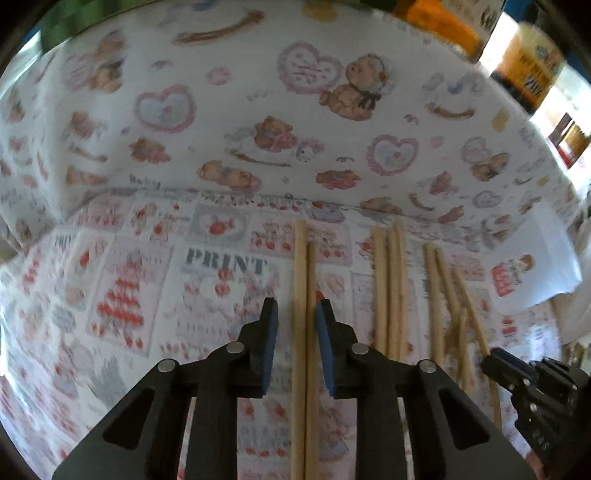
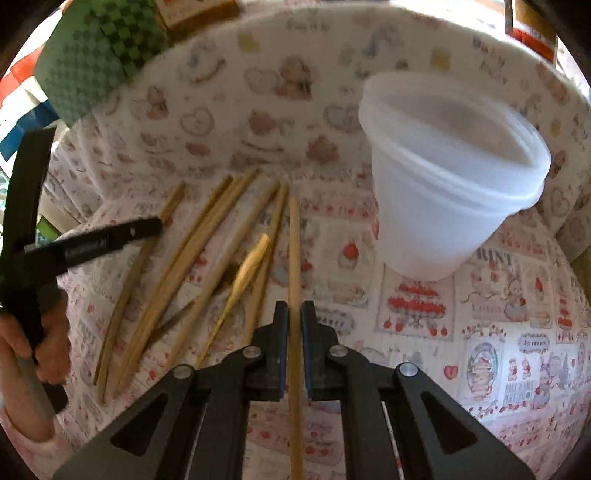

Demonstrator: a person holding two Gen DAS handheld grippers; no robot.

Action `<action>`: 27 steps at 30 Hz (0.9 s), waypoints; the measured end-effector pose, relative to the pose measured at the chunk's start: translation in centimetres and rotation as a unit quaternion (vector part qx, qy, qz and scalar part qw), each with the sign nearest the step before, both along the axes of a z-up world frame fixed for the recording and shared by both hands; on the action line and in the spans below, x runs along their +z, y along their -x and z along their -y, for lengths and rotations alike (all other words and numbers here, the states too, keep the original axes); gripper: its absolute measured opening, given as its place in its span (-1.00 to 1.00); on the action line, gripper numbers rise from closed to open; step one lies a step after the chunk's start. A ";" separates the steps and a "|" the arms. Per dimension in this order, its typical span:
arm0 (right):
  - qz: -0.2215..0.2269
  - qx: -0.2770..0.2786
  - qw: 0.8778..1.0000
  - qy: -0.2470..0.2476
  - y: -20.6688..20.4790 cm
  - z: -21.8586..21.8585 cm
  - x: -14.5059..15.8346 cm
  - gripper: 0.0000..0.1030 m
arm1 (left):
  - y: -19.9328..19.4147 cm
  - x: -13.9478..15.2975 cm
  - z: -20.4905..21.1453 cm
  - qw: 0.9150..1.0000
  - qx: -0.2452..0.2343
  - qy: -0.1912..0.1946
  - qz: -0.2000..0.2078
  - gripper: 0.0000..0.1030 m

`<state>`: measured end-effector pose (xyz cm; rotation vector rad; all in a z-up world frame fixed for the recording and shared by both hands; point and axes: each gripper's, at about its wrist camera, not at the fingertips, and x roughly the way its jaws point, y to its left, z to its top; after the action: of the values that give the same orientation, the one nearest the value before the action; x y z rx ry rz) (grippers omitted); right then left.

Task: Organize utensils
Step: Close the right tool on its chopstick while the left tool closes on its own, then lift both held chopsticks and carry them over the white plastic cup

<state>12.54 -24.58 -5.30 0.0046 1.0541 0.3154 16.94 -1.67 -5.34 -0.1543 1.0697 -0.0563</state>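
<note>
Several wooden chopsticks lie loose on the patterned tablecloth. In the right wrist view my right gripper is shut on a single chopstick that runs straight ahead between its pads. In the left wrist view my left gripper stands open over a pair of chopsticks. That pair runs between the blue pads, close to the right one, with a gap on the left side. More chopsticks lie to its right. The right gripper's tip shows at the lower right. The left gripper shows above the leftmost sticks.
A stack of translucent white plastic cups stands upright to the right of the chopsticks. A green checked box sits at the back left edge. Orange packs and a jar stand at the far right. A hand holds the left gripper.
</note>
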 end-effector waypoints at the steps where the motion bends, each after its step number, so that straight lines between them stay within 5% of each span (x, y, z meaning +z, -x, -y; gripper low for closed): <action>1: 0.000 -0.002 1.000 0.000 -0.1 0.1 -0.2 -0.85 | -0.5 0.0 0.1 1.000 -0.003 -0.005 -0.004 -0.64; 13: 0.053 0.007 0.998 0.022 -1.7 -2.5 -0.8 -0.63 | -5.0 0.0 2.1 0.997 -0.032 -0.062 -0.025 -0.72; 16: 0.063 -0.003 0.998 0.030 -2.2 -3.7 -1.1 -0.87 | -5.9 0.2 2.0 0.998 -0.025 -0.052 -0.028 -0.73; 21: 0.079 -0.001 0.997 -0.023 -1.6 -3.0 0.1 -0.87 | -5.6 0.6 1.2 0.998 -0.043 -0.043 -0.016 -0.80; 22: 0.094 0.006 0.995 -0.033 -1.1 -2.9 1.1 -0.87 | -5.2 0.9 1.2 0.998 -0.047 -0.037 -0.007 -1.00; 27: 0.150 0.022 0.985 -0.085 1.3 -1.9 5.2 -0.87 | -3.1 4.3 1.5 0.997 -0.061 -0.008 0.051 -1.00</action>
<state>11.26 -22.69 -0.14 0.0841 0.7280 0.4320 20.04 -3.16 -1.02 -0.0708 0.9773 -0.1651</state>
